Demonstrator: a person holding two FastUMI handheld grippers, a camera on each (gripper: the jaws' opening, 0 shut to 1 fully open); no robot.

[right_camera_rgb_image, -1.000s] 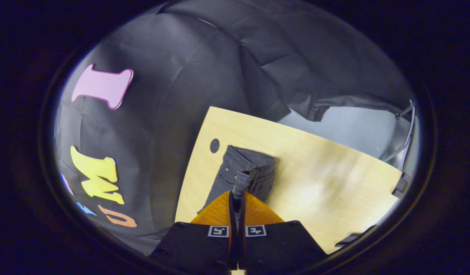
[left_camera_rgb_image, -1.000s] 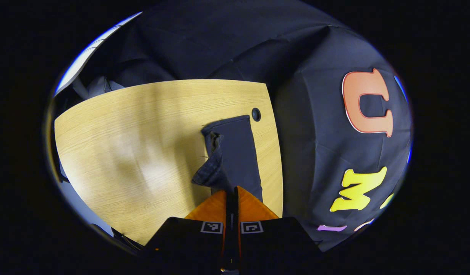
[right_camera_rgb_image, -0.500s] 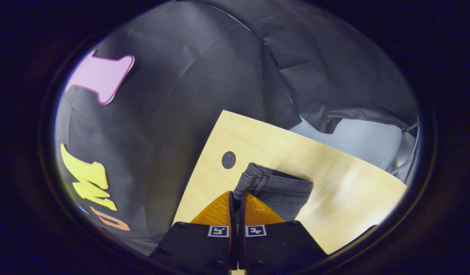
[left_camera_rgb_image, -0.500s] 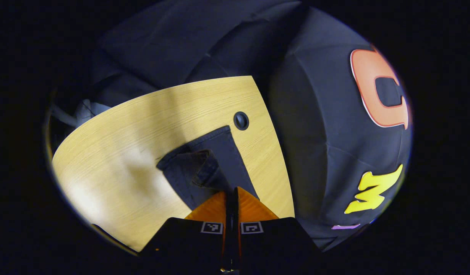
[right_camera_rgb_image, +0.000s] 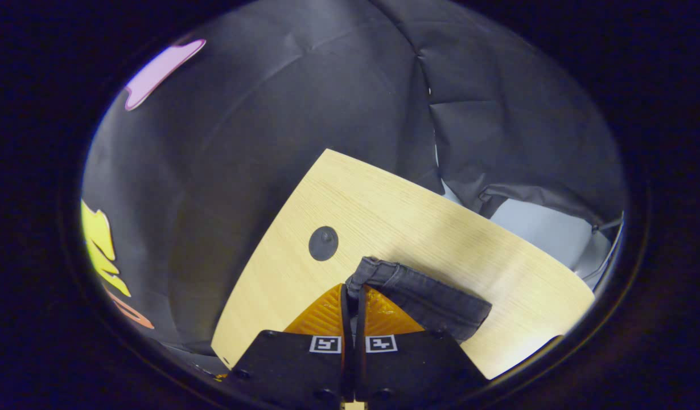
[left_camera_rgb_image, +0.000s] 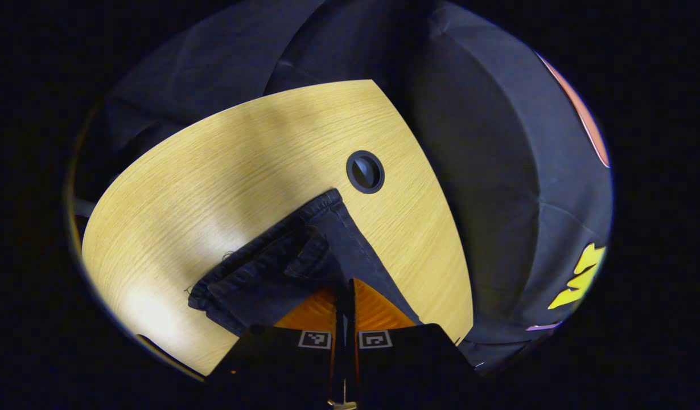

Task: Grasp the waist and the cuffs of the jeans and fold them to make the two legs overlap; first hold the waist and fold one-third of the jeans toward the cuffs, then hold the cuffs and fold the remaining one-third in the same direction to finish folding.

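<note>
**Q:** With both grippers low over the table, where are the jeans (left_camera_rgb_image: pixel 304 256)?

**A:** Right at the fingertips of both. In the left gripper view the dark denim lies on the wooden table (left_camera_rgb_image: pixel 213 171), hems stacked in layers, spreading ahead and to the left of the left gripper (left_camera_rgb_image: pixel 344 285). A stitched edge runs from the tips forward toward the round cable grommet (left_camera_rgb_image: pixel 365 171), stopping just short of it.

**Q:** Left gripper state?

**A:** Fingers pressed together with cloth pinched at the tips. Clamped on the jeans.

**Q:** And the right?

**A:** The right gripper (right_camera_rgb_image: pixel 353 290) is also closed, with a rolled seam edge of the jeans (right_camera_rgb_image: pixel 418 290) nipped between its fingers. The fabric drapes from the tips ahead and to the right, onto the table (right_camera_rgb_image: pixel 412 228). The grommet (right_camera_rgb_image: pixel 323 243) sits just ahead-left of the tips, apart from the cloth.

**Q:** Pose?

**A:** Both pitch down at the tabletop, near its edge by the black booth cloth (right_camera_rgb_image: pixel 304 102).
</note>
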